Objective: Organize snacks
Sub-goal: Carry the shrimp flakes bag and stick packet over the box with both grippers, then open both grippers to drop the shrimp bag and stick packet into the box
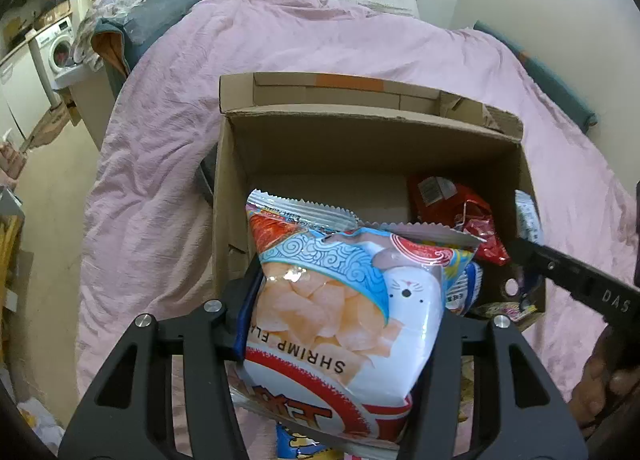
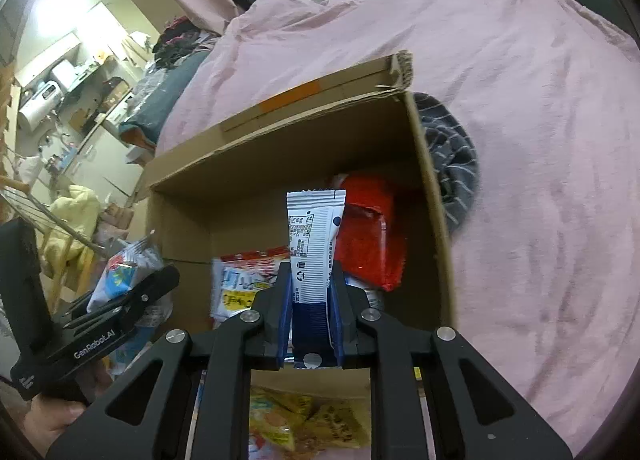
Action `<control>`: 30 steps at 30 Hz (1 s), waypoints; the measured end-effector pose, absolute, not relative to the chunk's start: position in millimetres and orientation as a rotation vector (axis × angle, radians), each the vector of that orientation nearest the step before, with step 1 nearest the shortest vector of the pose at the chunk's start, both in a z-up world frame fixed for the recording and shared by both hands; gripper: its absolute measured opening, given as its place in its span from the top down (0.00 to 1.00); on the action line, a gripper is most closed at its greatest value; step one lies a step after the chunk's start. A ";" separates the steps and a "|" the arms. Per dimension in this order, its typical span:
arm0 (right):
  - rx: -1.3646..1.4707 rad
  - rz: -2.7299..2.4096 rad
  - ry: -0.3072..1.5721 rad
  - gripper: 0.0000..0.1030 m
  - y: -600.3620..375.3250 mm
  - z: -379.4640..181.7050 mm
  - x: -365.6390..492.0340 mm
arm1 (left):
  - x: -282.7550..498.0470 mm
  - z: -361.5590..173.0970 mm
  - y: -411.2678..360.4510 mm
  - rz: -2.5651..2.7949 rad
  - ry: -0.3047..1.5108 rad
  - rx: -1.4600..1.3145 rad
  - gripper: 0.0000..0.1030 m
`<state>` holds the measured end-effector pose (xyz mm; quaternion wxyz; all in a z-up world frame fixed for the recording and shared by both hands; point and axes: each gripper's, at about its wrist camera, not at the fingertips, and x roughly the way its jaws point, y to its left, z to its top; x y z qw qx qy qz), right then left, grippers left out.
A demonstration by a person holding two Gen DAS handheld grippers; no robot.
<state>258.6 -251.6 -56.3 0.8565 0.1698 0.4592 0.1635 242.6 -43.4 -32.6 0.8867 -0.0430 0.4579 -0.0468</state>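
My left gripper (image 1: 348,300) is shut on a puffy white and blue shrimp chips bag (image 1: 340,300), held over the near-left edge of an open cardboard box (image 1: 360,132). A second bag's serrated top shows just behind it. My right gripper (image 2: 312,284) is shut on a slim white and blue packet (image 2: 316,236), which stands upright above the box (image 2: 280,148) interior. A red packet (image 2: 368,236) lies at the box's far right (image 1: 452,204). A white, red and yellow packet (image 2: 240,284) lies on the box floor. Each view shows the other gripper at its side (image 1: 560,272) (image 2: 132,300).
The box sits on a bed with a rumpled pink cover (image 1: 300,44). A grey striped cloth (image 2: 456,164) lies against the box's right wall. Yellow snack bags (image 2: 304,420) lie in front of the box. Cluttered shelves and a washing machine (image 1: 56,48) stand beyond the bed's left side.
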 end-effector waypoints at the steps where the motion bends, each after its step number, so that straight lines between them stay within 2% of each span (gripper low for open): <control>1: 0.361 0.335 0.968 0.83 -253.8 -57.3 259.0 | 243.1 -33.3 -43.8 -0.092 0.957 -0.084 0.52; 22: 0.383 0.272 1.010 0.82 -272.7 -63.0 266.4 | 244.8 -35.6 -42.2 -0.089 0.980 -0.093 0.48; 25: 0.392 0.284 1.007 0.79 -271.5 -62.3 265.5 | 244.6 -35.4 -41.8 -0.093 0.986 -0.099 0.47; 28: 0.441 0.323 0.982 0.79 -273.8 -58.2 263.8 | 242.8 -33.2 -40.5 -0.111 0.983 -0.120 0.29; 29: 0.446 0.328 0.970 0.79 -274.5 -55.9 263.1 | 241.7 -31.6 -39.3 -0.104 0.973 -0.130 0.19; 30: 0.447 0.327 0.957 0.79 -275.1 -53.2 262.2 | 240.9 -30.1 -38.0 -0.099 0.963 -0.141 0.13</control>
